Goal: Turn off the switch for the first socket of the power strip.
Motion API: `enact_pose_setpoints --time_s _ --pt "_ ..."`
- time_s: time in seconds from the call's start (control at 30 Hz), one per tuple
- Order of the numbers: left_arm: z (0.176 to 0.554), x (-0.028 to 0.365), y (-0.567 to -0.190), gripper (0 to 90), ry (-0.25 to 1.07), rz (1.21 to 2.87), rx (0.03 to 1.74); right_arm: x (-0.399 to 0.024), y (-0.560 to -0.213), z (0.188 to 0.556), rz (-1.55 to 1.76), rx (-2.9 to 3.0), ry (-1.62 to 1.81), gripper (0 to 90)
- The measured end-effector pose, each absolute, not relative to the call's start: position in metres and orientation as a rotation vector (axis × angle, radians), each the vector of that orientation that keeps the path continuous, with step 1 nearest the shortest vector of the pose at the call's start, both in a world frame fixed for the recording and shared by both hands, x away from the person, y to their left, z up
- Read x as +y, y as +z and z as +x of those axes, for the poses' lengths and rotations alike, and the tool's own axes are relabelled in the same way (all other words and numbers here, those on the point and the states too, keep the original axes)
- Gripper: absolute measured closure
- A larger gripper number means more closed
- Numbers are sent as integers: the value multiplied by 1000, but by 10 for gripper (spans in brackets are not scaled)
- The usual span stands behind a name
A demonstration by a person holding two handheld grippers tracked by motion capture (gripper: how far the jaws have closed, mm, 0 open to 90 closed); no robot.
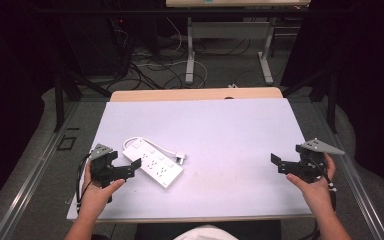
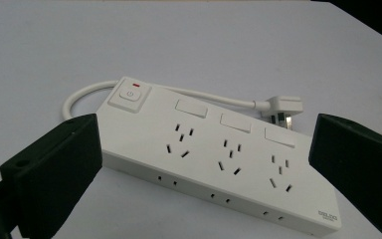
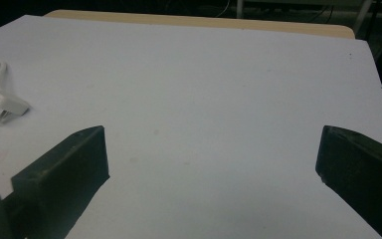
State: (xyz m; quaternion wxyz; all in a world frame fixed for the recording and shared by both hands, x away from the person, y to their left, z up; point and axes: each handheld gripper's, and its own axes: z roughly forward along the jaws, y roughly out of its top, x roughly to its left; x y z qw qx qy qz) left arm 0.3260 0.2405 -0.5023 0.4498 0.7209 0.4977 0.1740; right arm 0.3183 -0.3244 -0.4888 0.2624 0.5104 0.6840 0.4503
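Hands are seen entering from the bottom of the high view, each wrapped around a black gripper. At the left, the left hand (image 1: pixel 96 192) is placed at the near left corner of the table (image 1: pixel 230 125), whose white top is backed by a strip of bare wood along the far edge. The left gripper (image 1: pixel 132 167) is held with its jaws spread apart and nothing is grasped between them; it is pointed rightward at the strip (image 1: pixel 154 163), with the jaw tips just beside the strip's near end. In the left gripper view the strip (image 2: pixel 214 159) is framed between the two black jaws, lying flat on the white surface and apart from both. A power button with a small red mark is carried at one end of it, followed by three socket groups, each with its own switch. A white cord (image 2: pixel 87 94) is looped out from the button end and run behind the body to a plug (image 1: pixel 180 159), which is laid on the table just beside the strip's far side.

Bare table is left across the middle. At the right edge, the right gripper (image 1: pixel 276 161) is held by the right hand (image 1: pixel 314 187), well apart from the strip. Its jaws are likewise spread wide and empty, and in the right gripper view the plug (image 3: pixel 7 107) is caught at the left margin.
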Motion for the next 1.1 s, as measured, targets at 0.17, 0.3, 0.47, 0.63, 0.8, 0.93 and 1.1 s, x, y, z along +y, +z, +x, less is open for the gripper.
enact_pose_setpoints --time_s 0.17,0.3,0.47,0.63,0.8,0.93,1.1 --pt "325 237 -504 1 410 1809 1232 -323 -489 318 1382 1895 1187 11" --pt "323 237 -505 2 408 1811 1241 -319 -490 318 1363 1906 1170 12" --pt "322 239 -502 4 429 1808 1247 -313 -492 316 1352 1938 1160 48" --pt "322 240 -498 7 453 1805 1259 -309 -494 317 1334 1949 1153 52" --pt "323 240 -490 13 453 1803 1257 -304 -492 316 1319 1961 1154 52" --pt "325 239 -489 26 449 1811 1262 -302 -492 316 1309 1973 1158 52" --pt "328 238 -487 47 447 1826 1252 -303 -493 316 1323 1992 1162 54"
